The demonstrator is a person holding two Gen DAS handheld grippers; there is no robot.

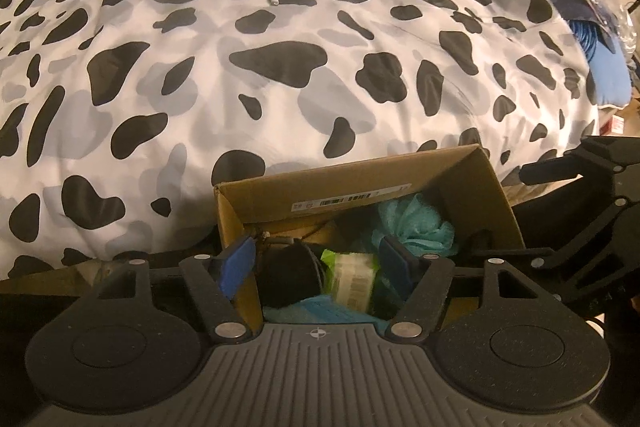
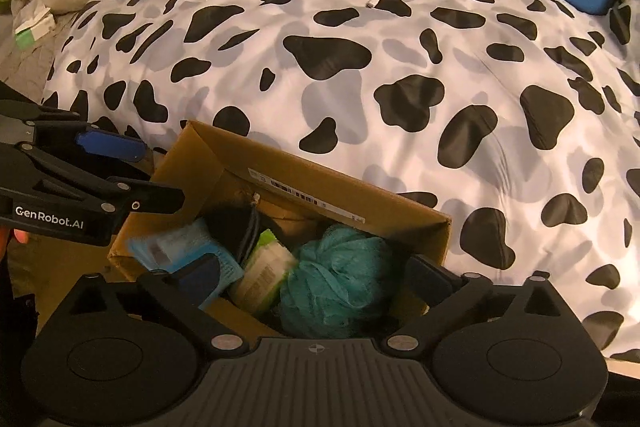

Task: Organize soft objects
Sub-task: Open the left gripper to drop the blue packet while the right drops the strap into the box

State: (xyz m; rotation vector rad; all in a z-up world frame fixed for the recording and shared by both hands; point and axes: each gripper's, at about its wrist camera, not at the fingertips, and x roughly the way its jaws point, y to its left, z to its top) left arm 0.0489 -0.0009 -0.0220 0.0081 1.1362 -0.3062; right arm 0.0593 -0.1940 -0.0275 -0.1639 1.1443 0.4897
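Right wrist view: right gripper [image 2: 316, 277] stood wide, empty, over teal mesh pouf [image 2: 336, 279] lying in cardboard box [image 2: 432, 223]; left gripper [image 1: 316, 261] part-open, empty; pouf likely light, squashy; pinch mid-bulk.

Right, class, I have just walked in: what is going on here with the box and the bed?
A person holds a claw in each hand over an open cardboard box beside a bed with a cow-print duvet. The right claw stands wide open above a teal mesh bath pouf lying in the box. The left claw is open over a black item and a green-labelled packet. Neither grips anything.
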